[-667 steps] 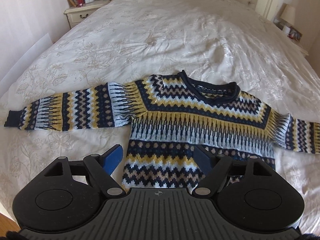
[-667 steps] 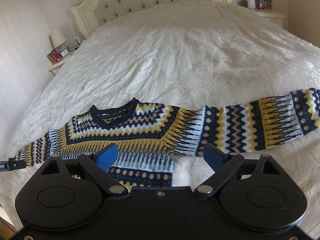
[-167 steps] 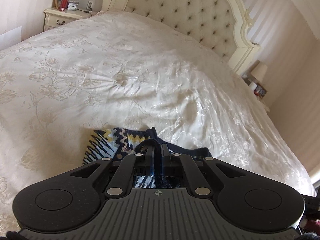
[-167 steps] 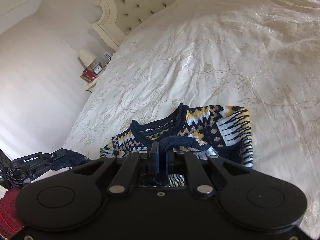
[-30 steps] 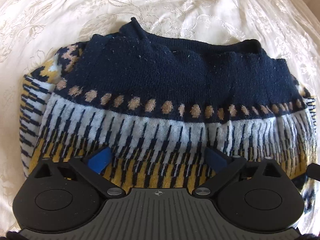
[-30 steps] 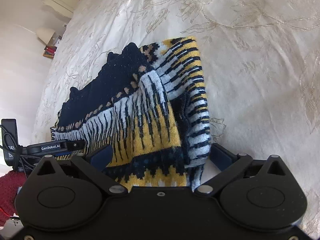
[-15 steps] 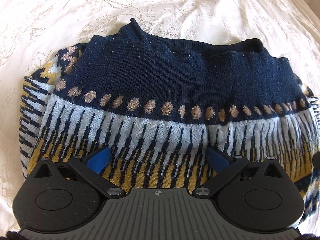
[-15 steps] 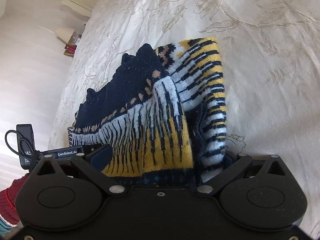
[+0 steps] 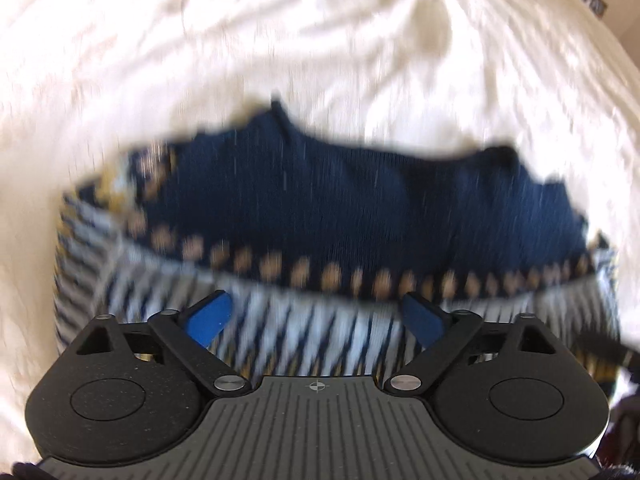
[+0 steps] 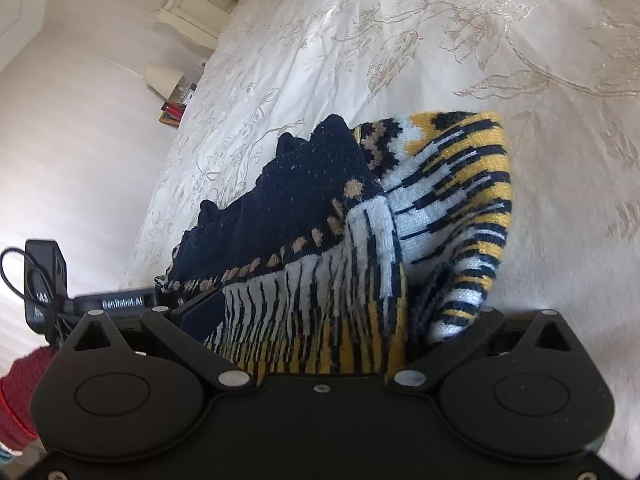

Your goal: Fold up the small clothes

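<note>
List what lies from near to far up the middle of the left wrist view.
Left gripper → white-and-navy striped band of the sweater → row of tan dots → plain navy band → cream bedspread.

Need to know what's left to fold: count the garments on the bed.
1: a folded patterned sweater on the white bedspread, just ahead of both open tongs, left and right. Nothing else shows; the views are narrow.
</note>
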